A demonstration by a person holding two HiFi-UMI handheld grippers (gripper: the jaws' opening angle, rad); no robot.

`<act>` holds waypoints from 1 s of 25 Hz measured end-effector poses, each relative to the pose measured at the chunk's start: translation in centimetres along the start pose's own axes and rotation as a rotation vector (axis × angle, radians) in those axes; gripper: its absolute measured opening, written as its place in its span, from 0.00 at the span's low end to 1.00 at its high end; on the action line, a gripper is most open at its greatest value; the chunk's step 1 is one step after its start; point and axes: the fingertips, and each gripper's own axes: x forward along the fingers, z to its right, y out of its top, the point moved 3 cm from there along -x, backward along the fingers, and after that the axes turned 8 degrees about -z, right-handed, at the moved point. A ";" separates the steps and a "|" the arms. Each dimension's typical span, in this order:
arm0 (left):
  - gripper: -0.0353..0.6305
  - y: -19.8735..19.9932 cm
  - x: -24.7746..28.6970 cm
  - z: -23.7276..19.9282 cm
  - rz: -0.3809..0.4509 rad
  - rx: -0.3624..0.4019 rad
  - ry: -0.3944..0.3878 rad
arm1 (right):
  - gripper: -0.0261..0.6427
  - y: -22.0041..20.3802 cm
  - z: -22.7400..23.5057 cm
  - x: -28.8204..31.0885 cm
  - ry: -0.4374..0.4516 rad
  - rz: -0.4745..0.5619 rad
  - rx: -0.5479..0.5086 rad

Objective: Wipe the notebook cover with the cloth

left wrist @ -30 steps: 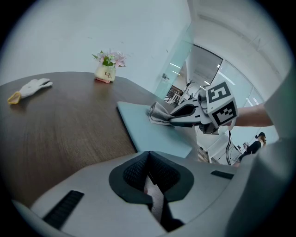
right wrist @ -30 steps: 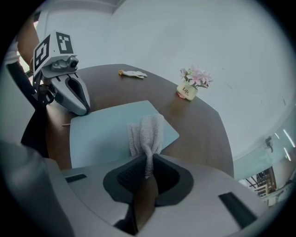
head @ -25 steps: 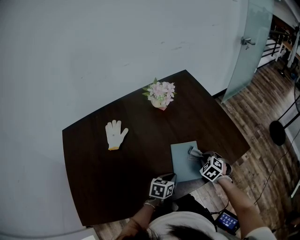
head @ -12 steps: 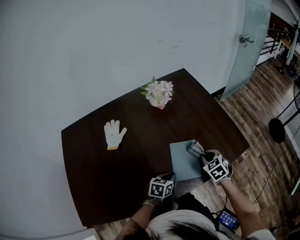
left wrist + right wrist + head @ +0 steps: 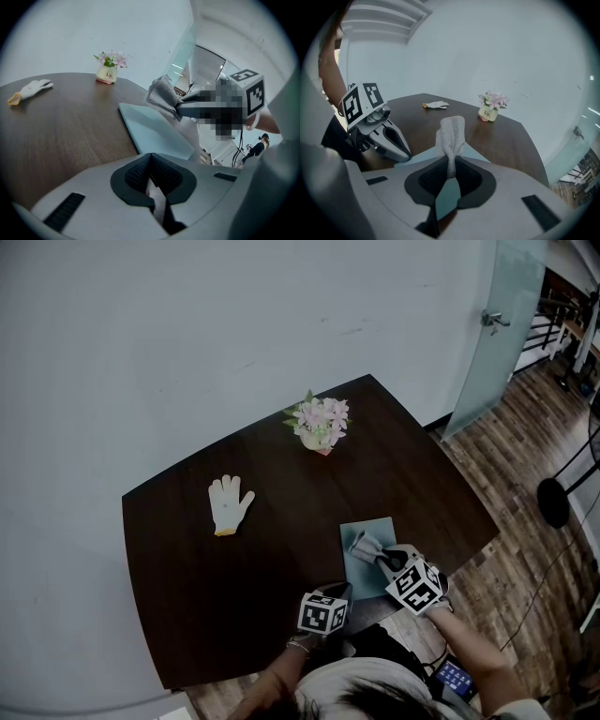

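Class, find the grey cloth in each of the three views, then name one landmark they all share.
Head view: cloth lower right of centre, over the notebook.
Left gripper view: cloth just right of centre.
Right gripper view: cloth centre, held by the right gripper.
Shared landmark: the flower pot.

The right tongs [image 5: 382, 561] are now nearer to the left tongs [image 5: 343, 593]. The cloth [image 5: 364, 545] they grip moves from the right edge of the notebook [image 5: 377, 528] to its middle.
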 end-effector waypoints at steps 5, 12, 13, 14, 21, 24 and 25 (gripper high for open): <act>0.08 0.0 0.0 -0.1 0.002 0.002 0.003 | 0.11 1.2 -2.9 1.0 0.062 -0.003 -0.075; 0.08 -0.1 0.0 0.0 0.003 0.005 0.009 | 0.11 1.3 -6.1 3.1 0.138 -0.054 -0.163; 0.08 -0.1 0.0 0.0 0.003 0.006 0.009 | 0.11 1.2 -6.5 3.4 0.146 -0.063 -0.170; 0.08 -0.1 0.0 0.0 0.004 0.006 0.010 | 0.11 1.0 -6.8 3.6 0.152 -0.072 -0.177; 0.08 -0.1 0.1 -0.1 0.005 0.005 0.009 | 0.11 -0.3 -7.8 5.2 0.169 -0.147 -0.216; 0.08 0.0 0.1 -0.2 0.005 0.005 0.008 | 0.11 -0.5 -7.8 5.4 0.167 -0.159 -0.227; 0.08 0.0 0.0 -0.2 0.005 0.005 0.008 | 0.11 -0.5 -7.8 5.4 0.167 -0.161 -0.228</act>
